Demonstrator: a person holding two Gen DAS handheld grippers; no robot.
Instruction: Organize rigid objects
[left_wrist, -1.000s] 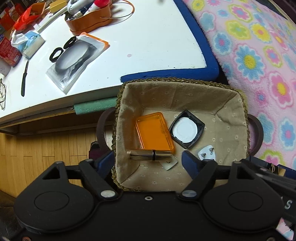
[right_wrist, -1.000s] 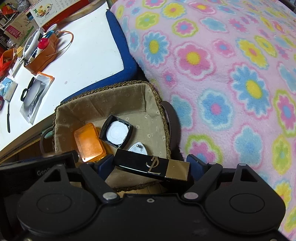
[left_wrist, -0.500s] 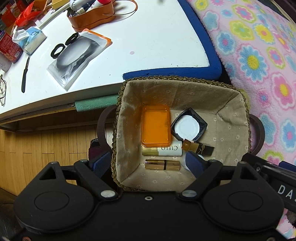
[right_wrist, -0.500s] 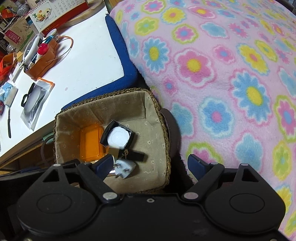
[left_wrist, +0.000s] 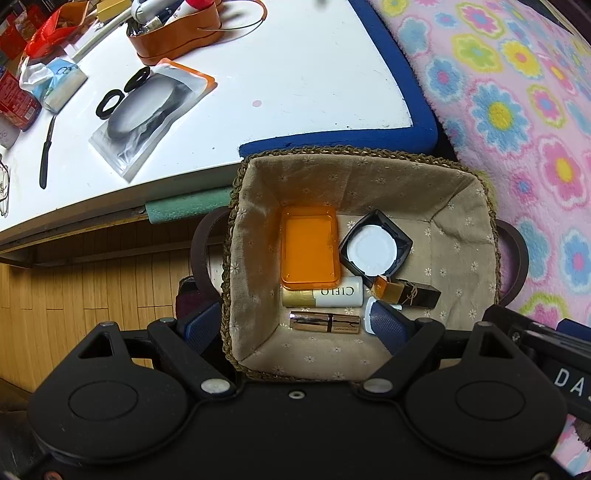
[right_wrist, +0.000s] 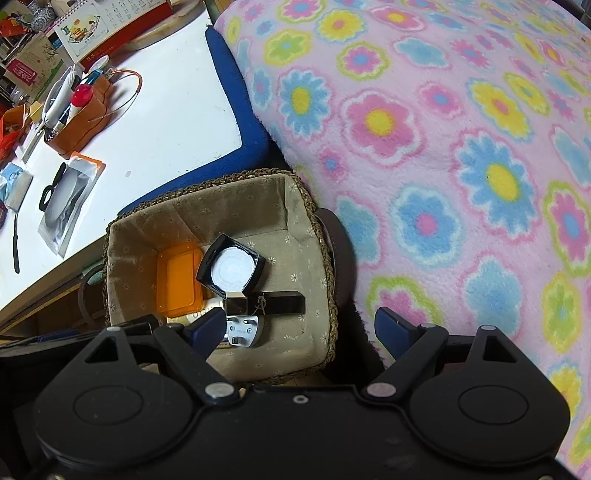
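Since a second ago the black-and-gold box (right_wrist: 271, 302) and the gold tube (left_wrist: 324, 322) have dropped into the basket (left_wrist: 369, 155). Both left tongs (left_wrist: 295, 326) and right tongs (right_wrist: 301, 326) hang apart, empty. The box leans on the compact (left_wrist: 376, 249); a nudge could tip it.

The basket (left_wrist: 236, 236) stands hemmed between the table (left_wrist: 295, 92) edge and the blanket (left_wrist: 535, 129). Its right side and near edge are bare lining. The orange case (left_wrist: 309, 251), compact (left_wrist: 376, 249), two tubes (left_wrist: 321, 295) and a black box (left_wrist: 410, 293) crowd the left and middle. Above the basket the way in is open.
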